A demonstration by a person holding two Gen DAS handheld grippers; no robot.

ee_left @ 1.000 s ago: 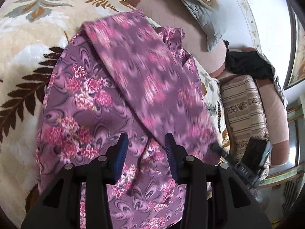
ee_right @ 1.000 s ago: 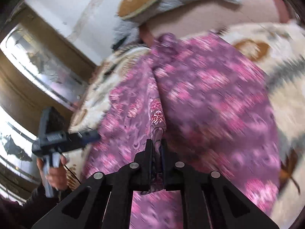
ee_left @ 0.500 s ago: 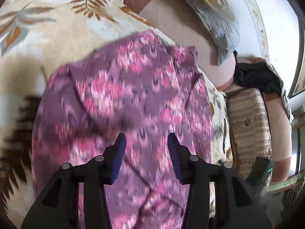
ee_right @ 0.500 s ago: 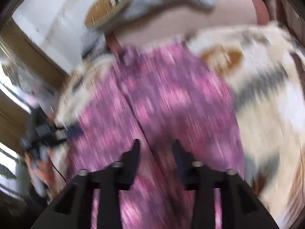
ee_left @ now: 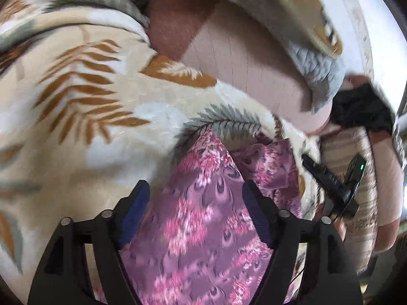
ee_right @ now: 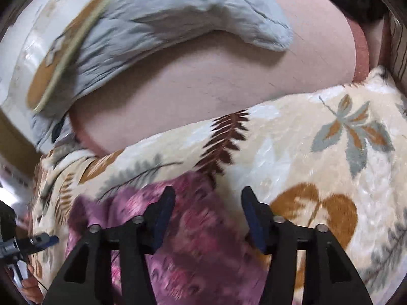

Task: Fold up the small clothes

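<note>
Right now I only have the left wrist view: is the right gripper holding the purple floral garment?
Observer: No. In the right wrist view the right gripper has its jaws opening, with the pads clear of the purple floral garment, which lies beneath them.
Operator: Is the cloth under both fingers?
Observer: It is under the finger on the picture's left and under the gap. The other finger sits about at the garment's edge, over the blanket.
Operator: What lies past the garment's far edge?
Observer: A dark brown fern frond printed on the blanket, just beyond that edge.
</note>
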